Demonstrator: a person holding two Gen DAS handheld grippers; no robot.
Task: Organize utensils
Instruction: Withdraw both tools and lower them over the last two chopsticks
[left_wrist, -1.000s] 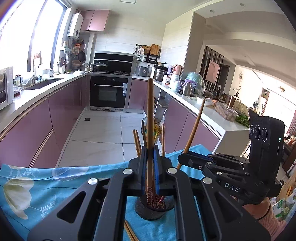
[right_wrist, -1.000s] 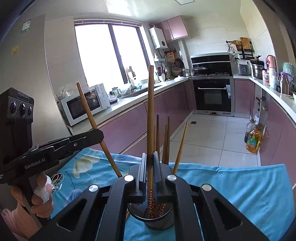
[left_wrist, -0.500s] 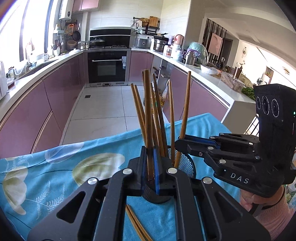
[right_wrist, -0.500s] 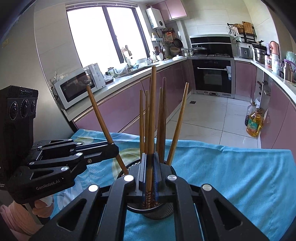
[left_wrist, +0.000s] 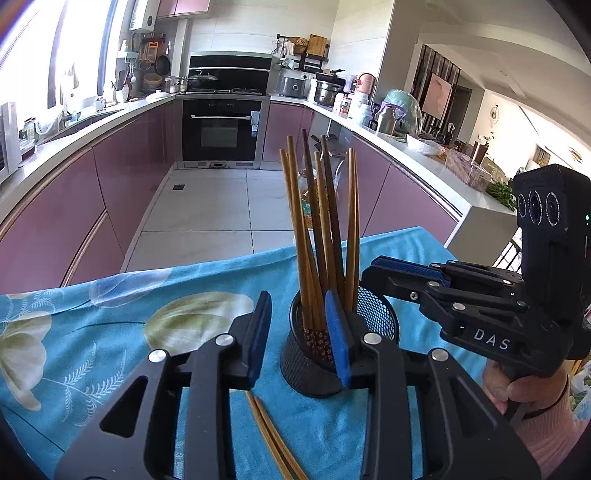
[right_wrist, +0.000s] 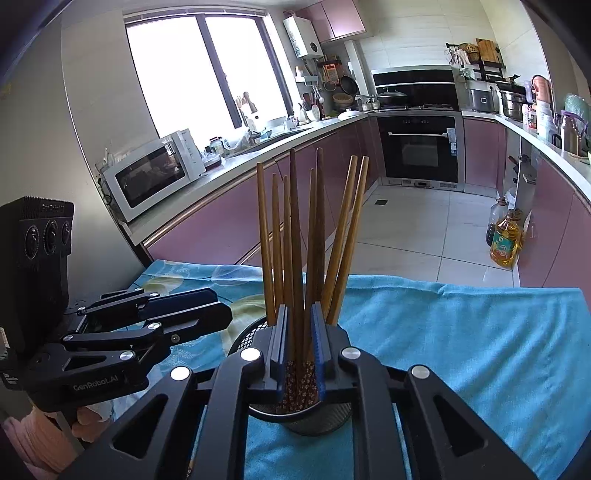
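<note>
Chopsticks (left_wrist: 321, 236) stand bunched in a black mesh holder (left_wrist: 373, 317) on the blue floral cloth (left_wrist: 92, 332); two more (left_wrist: 273, 443) lie beside it. The left gripper (left_wrist: 299, 336) and right gripper (right_wrist: 299, 339) have just been opening; neither grips anything.

Brown wooden chopsticks (left_wrist: 317, 236) stand upright, fanned out, patterned ends down in a black mesh holder (left_wrist: 373, 317) on the tabletop; two more chopsticks (left_wrist: 273, 439) lie flat beside it.

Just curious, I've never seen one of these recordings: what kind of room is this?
A home kitchen, it seems: a built-in oven under a stove, a microwave on the counter, and chopsticks standing in a mesh holder.
</note>
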